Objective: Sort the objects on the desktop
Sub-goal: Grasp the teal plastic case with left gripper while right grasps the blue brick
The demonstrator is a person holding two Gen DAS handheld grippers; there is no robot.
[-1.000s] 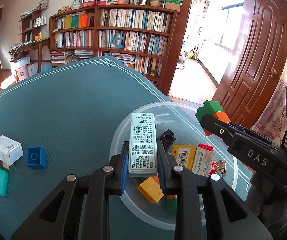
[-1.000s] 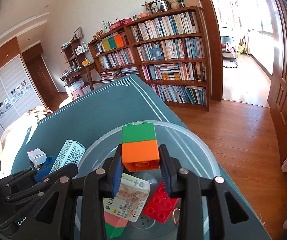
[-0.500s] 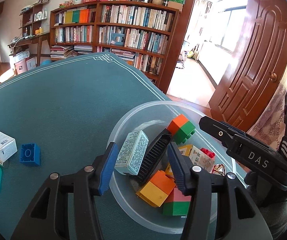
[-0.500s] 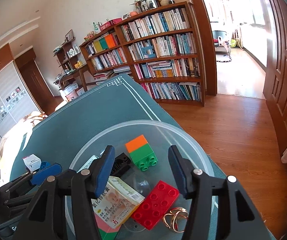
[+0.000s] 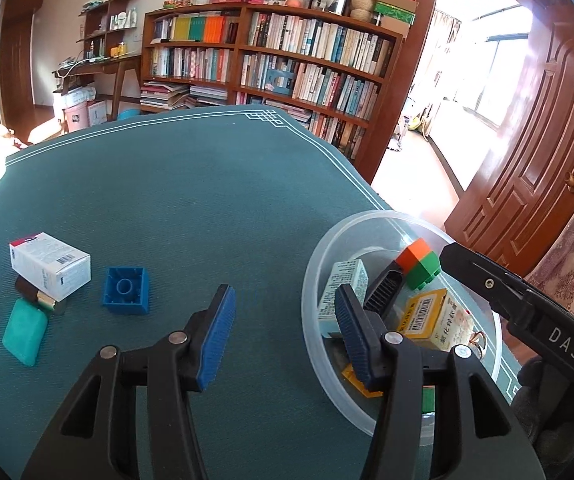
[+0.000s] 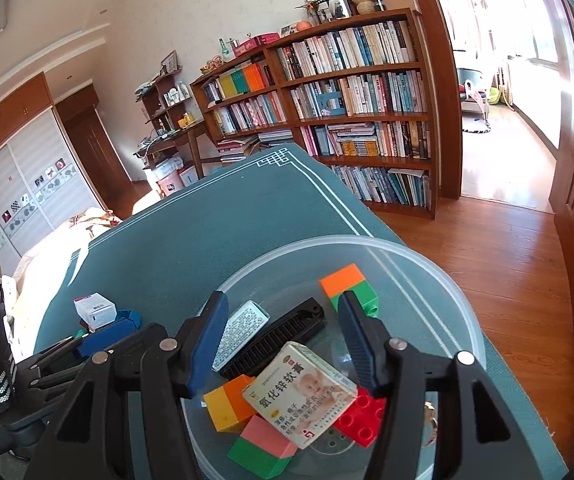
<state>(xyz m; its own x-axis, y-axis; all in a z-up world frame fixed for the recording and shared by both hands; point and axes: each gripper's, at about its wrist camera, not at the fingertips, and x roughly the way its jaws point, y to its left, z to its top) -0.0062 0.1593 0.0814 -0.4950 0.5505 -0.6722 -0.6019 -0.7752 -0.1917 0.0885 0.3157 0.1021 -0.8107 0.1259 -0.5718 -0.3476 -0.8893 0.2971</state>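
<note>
Grey printed carton (image 5: 343, 292) now in bowl (image 5: 367, 224), beside "DAS"-marked right hand-held gripper (image 5: 527, 312).

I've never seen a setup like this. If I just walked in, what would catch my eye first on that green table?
Probably the clear plastic bowl at the table's near right corner, heaped with bright toy bricks, such as an orange-and-green brick, small medicine boxes and a black comb. Both open grippers, left gripper and right gripper, hold nothing. Further left, a blue brick and a white box lie on the cloth.
</note>
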